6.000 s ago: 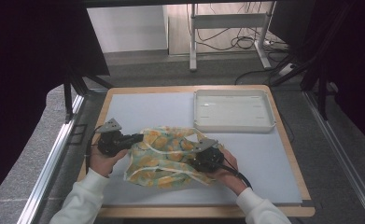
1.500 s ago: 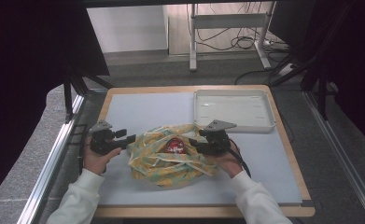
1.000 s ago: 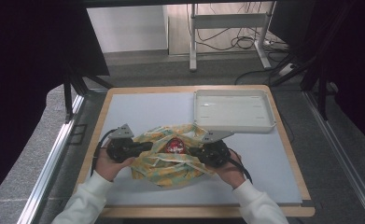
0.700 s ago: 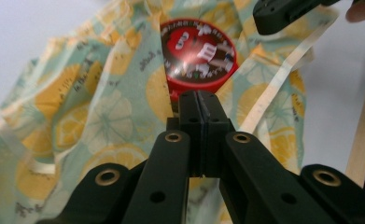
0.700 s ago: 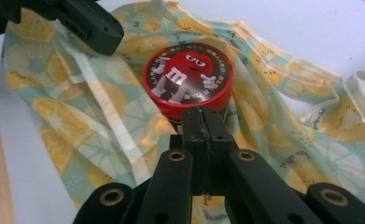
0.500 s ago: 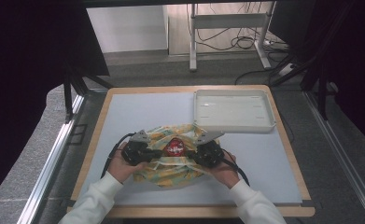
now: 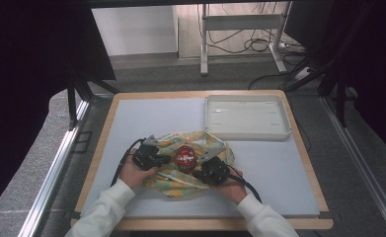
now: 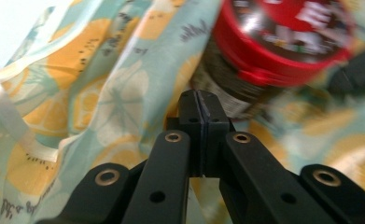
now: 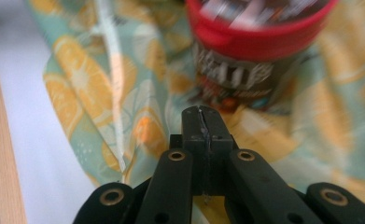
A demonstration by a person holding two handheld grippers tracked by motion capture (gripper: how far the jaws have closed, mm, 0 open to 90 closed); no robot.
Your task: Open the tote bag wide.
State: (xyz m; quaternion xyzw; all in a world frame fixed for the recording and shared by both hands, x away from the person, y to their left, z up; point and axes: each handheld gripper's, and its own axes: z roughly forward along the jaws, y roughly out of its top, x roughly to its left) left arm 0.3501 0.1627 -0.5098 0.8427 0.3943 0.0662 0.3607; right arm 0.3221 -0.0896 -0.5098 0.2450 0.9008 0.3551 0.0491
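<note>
Two grippers work near the front edge of the worktop, each held in one hand. The left gripper has its jaws clenched together, tips against the lemon-print cloth bag; whether cloth is pinched between them cannot be told. The right gripper is likewise clenched, tips at the cloth on the opposite side. Between both grippers a red-lidded jar stands upright on the bag, just beyond the jaw tips. Farther back, near the far right corner, lies a white tray
</note>
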